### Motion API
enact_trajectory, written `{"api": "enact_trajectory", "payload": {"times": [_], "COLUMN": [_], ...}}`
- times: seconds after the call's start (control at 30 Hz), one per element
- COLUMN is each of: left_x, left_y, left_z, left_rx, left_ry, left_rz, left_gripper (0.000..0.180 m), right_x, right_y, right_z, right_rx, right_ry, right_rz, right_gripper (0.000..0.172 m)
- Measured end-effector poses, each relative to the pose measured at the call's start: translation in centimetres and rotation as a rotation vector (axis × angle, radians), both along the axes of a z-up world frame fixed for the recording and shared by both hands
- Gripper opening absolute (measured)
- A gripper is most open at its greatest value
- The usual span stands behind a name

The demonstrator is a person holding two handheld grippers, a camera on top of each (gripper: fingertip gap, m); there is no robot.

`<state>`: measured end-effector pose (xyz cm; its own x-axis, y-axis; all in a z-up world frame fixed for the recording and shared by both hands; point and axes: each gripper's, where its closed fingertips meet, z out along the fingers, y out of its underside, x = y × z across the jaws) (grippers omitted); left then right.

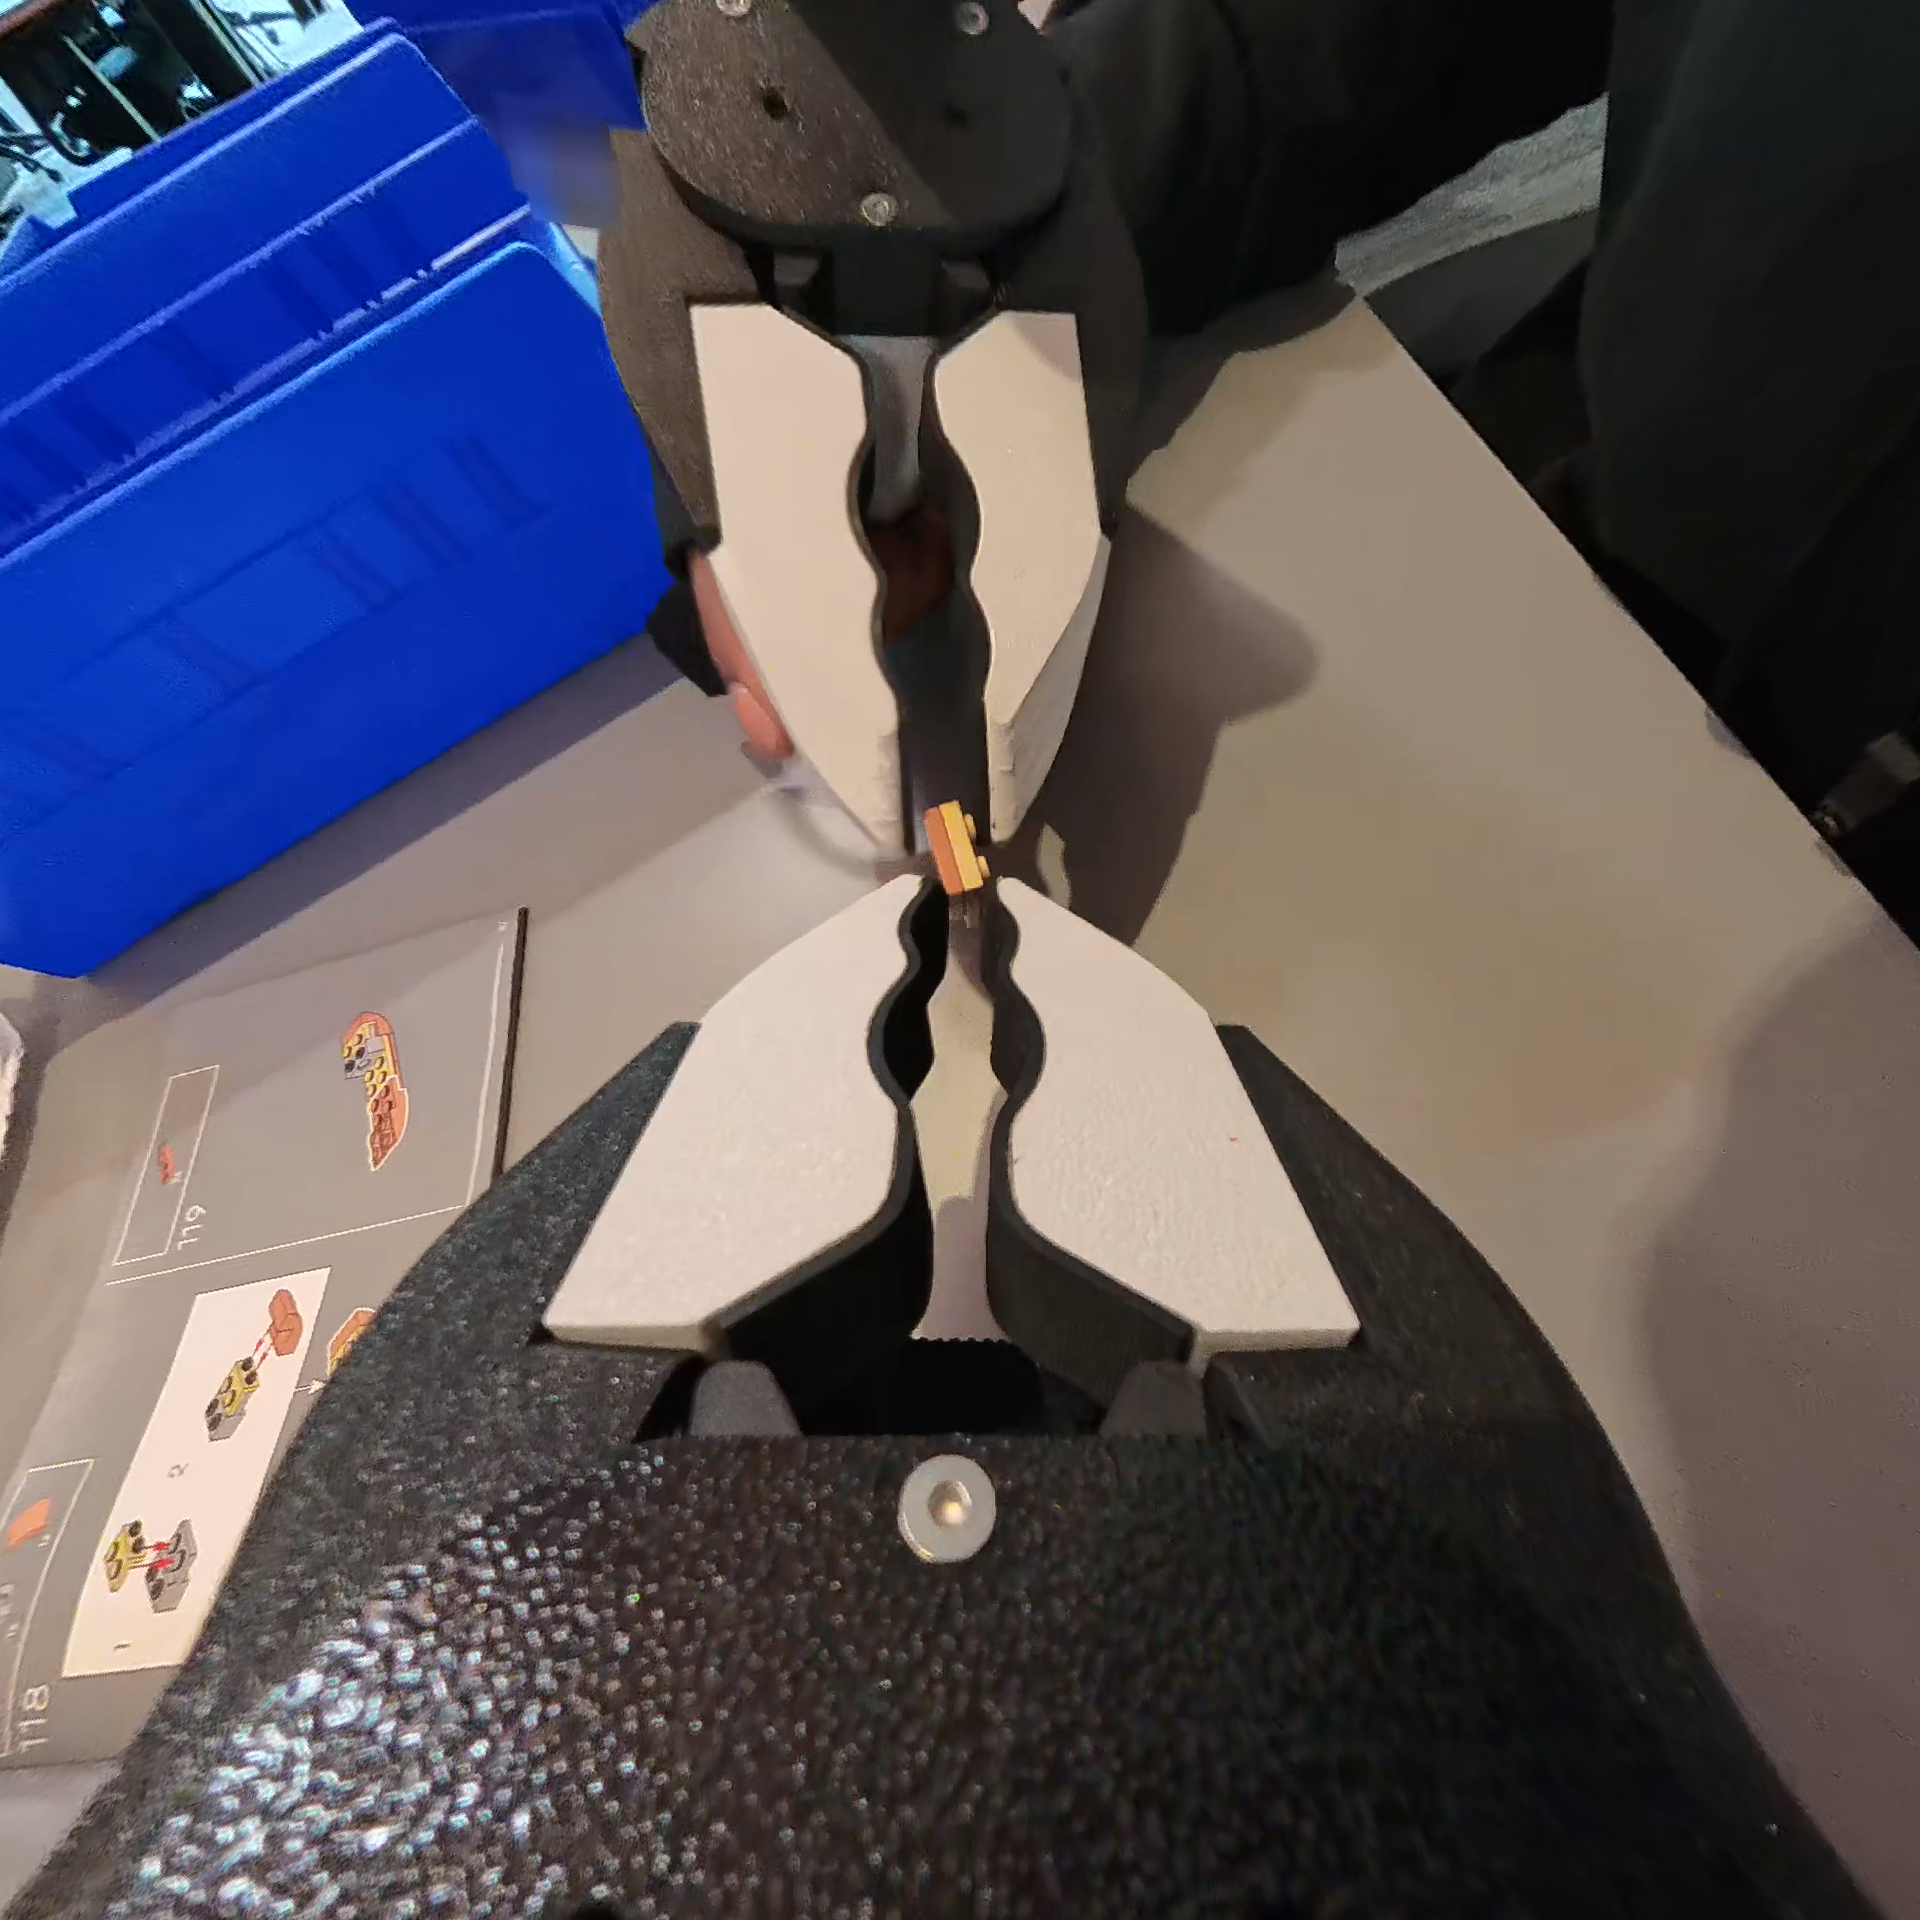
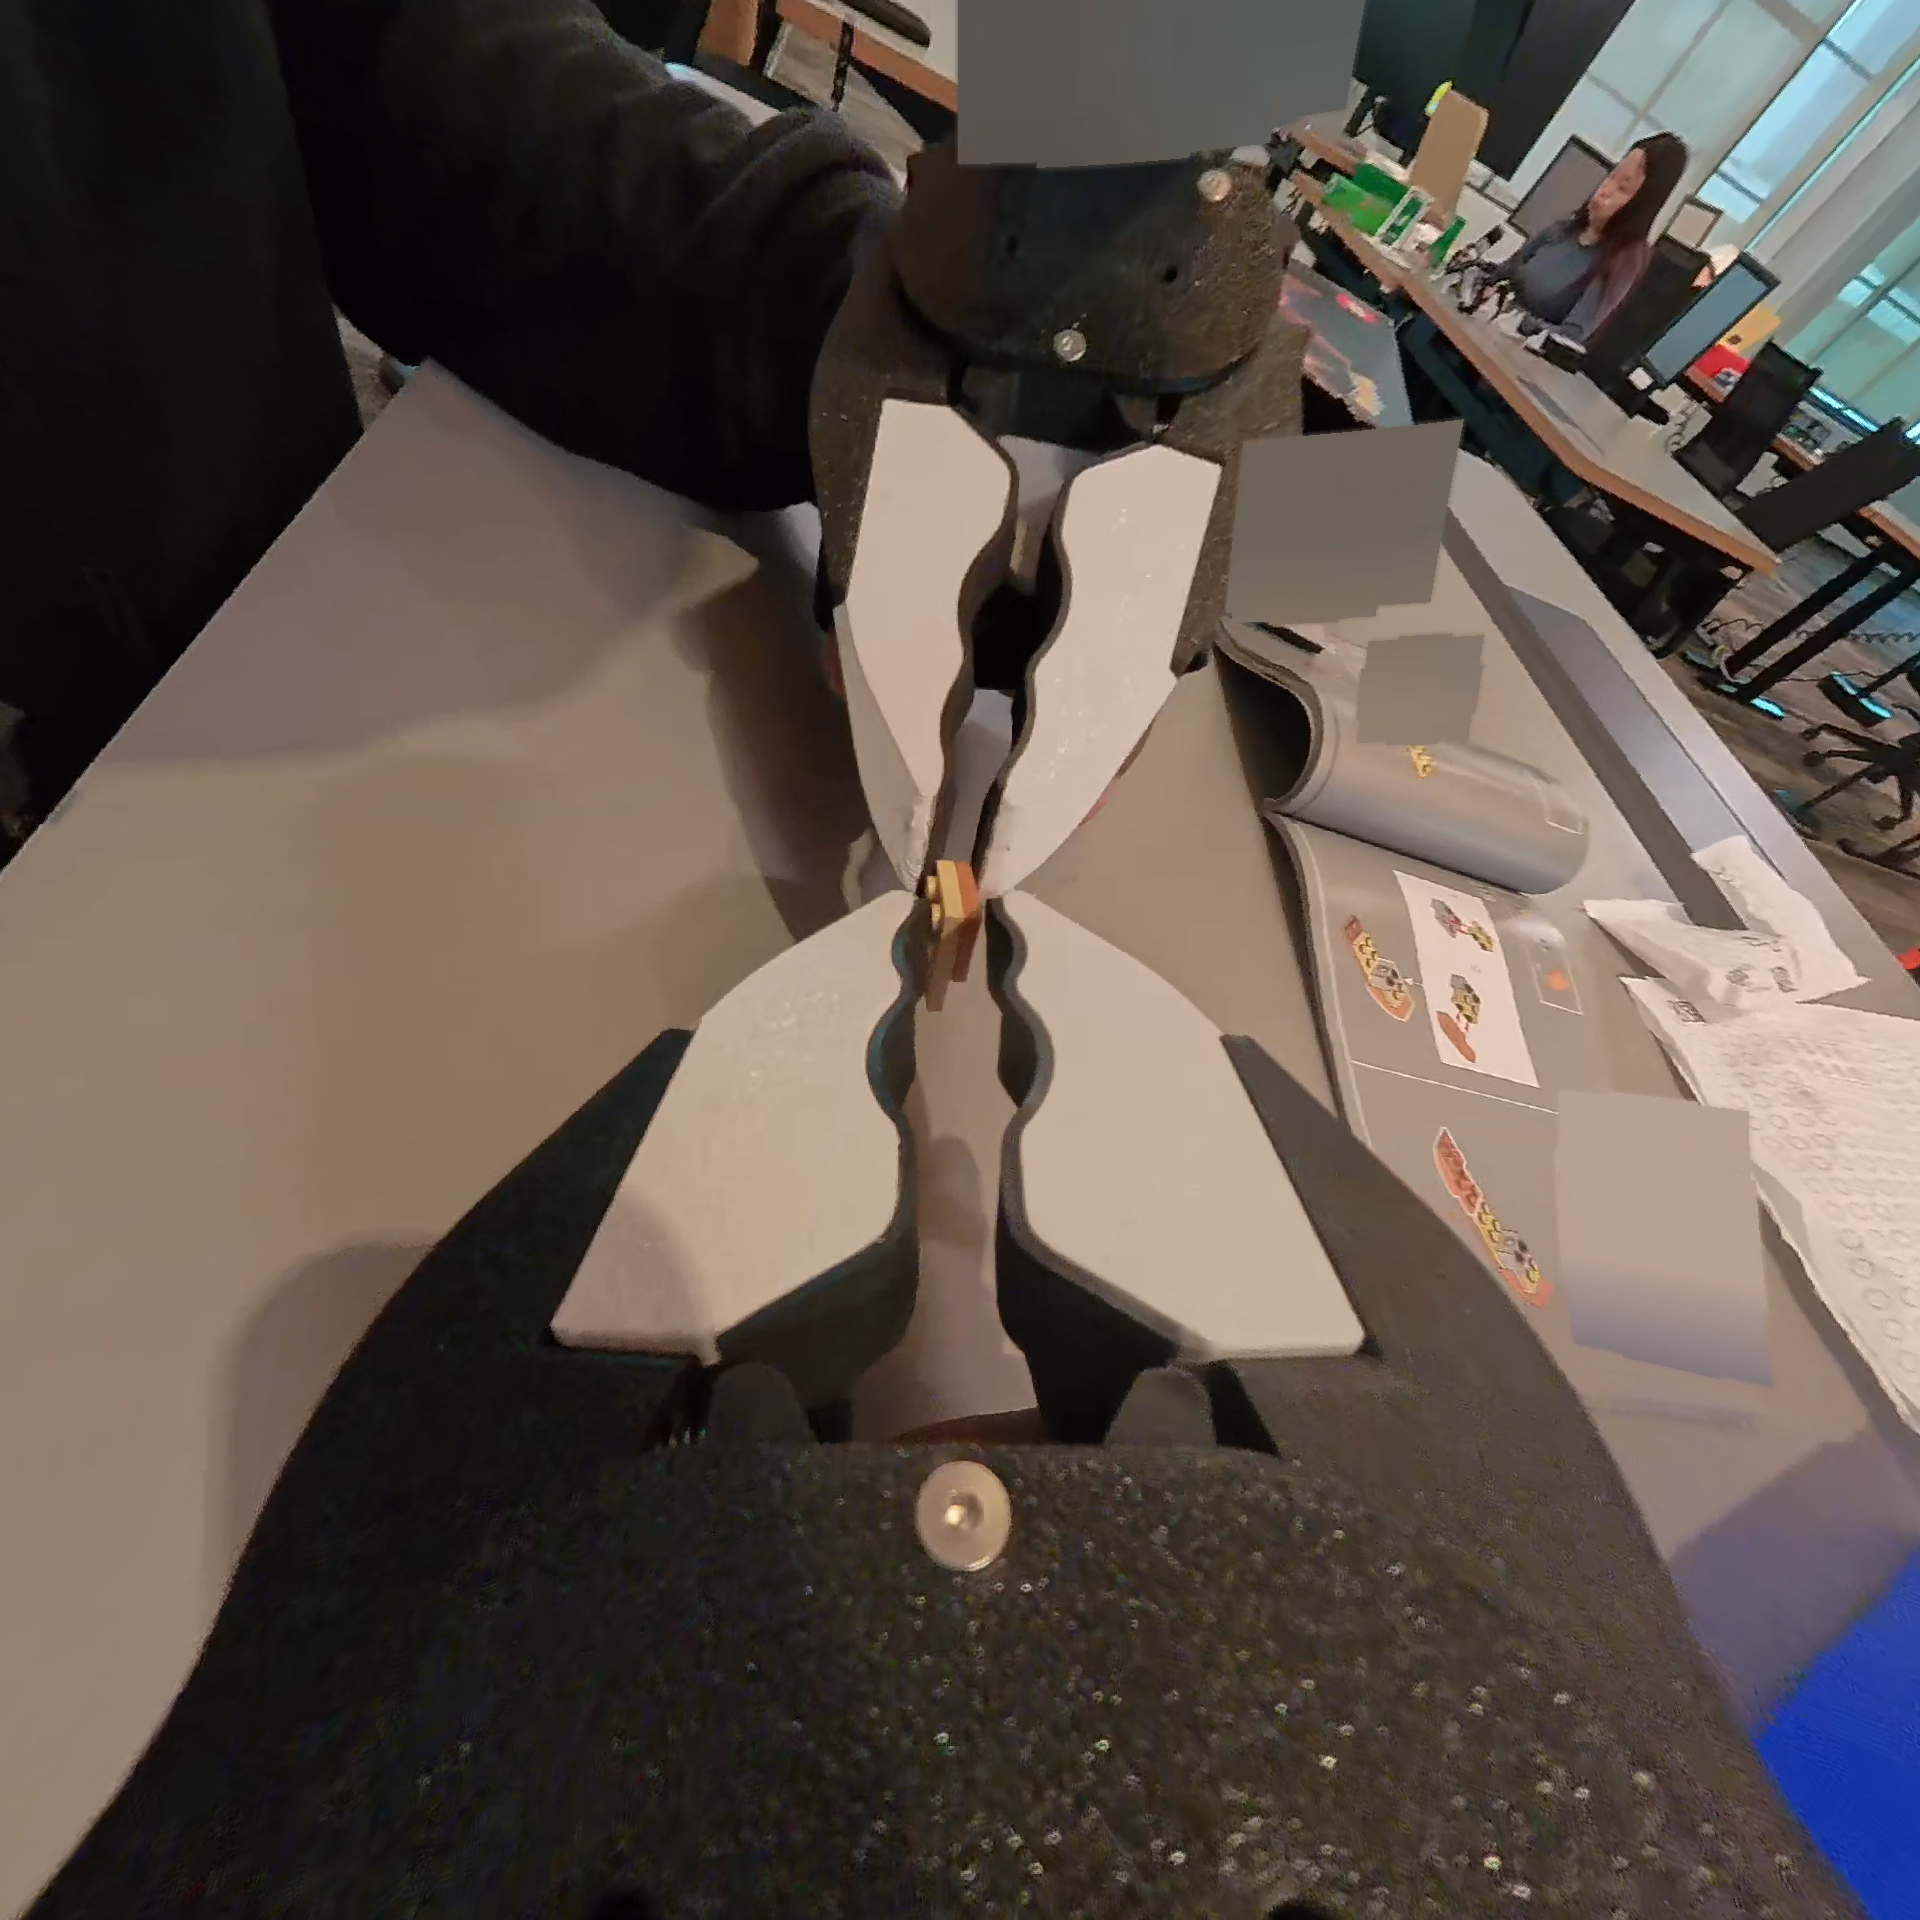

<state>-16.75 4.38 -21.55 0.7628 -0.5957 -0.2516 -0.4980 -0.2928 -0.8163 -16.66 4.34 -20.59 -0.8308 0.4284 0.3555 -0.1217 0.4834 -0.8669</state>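
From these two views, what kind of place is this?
Probably an open-plan office or lab: rows of desks with monitors, blue storage bins, and a brick-building instruction booklet lying open on the grey table.

Even, moderate indoor lighting; soft shadows fall on the pale grey tabletop (image 1: pixel 1455 935) beyond the fingertips. Wide-angle distortion bends edges; slight motion blur.

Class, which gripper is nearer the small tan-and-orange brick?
Right: the brick lies deep between the fingers of the right gripper; the left gripper reaches only its end.

Right gripper (image 2: pixel 951 935) apparently clamps tan-orange brick (image 2: pixel 954 920); left gripper (image 2: pixel 961 857) tip-to-tip.
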Motion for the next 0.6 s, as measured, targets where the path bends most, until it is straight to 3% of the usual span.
{"api": "enact_trajectory", "payload": {"times": [0.23,0.6], "left_x": [0.2,-0.3], "left_y": [-0.1,0.7], "left_z": [-0.2,1.0], "left_rx": [-0.017,0.078], "left_ry": [-0.019,-0.103], "left_rz": [-0.01,0.036], "left_gripper": [0.006,0.012], "right_x": [0.2,-0.7], "right_y": [-0.2,0.4], "right_z": [-0.3,1.2], "right_rx": [0.005,-0.131], "right_ry": [-0.041,-0.051], "right_rz": [0.015,-0.035], "right_gripper": [0.008,0.008]}}
